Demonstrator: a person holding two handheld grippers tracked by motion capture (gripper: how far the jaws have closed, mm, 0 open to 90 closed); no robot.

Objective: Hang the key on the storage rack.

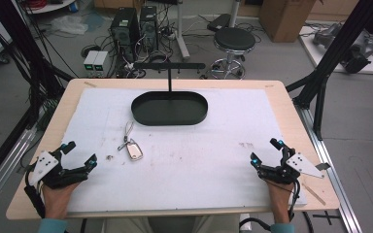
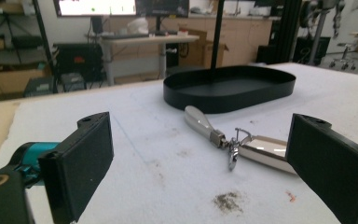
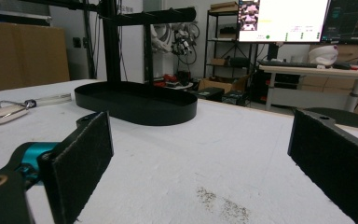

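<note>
On the white mat over the counter [image 1: 291,104], a key ring [image 1: 131,145] lies a little left of centre, just in front of the black tray [image 1: 169,108] that carries a T-shaped stand [image 1: 169,68]. It is made of a pale fob [image 1: 135,151] nearer the person, a small clasp in the middle, and a slim silver tag [image 1: 128,130] pointing away toward the tray, so its long axis runs roughly from the person toward the tray, tilted slightly. The left hand-held gripper [image 1: 80,154] rests at the near left edge of the mat with its jaws spread wide and nothing between them; the key ring lies ahead of it and to its right, apart from it but near. In the left gripper view the fob [image 2: 265,151] sits close by the right-side jaw, with the tag [image 2: 203,123] angling off toward the tray [image 2: 228,88]. The right hand-held gripper [image 1: 266,151] sits at the near right edge, jaws also spread and empty, well apart from the key ring, which appears far off to the left in the right gripper view [image 3: 7,113]. The left hand is clearly the nearer one, so a pick-up would most likely fall to it: a reach forward and rightward, with the jaws turned to close across the narrow width of the fob or clasp, not along its length.
</note>
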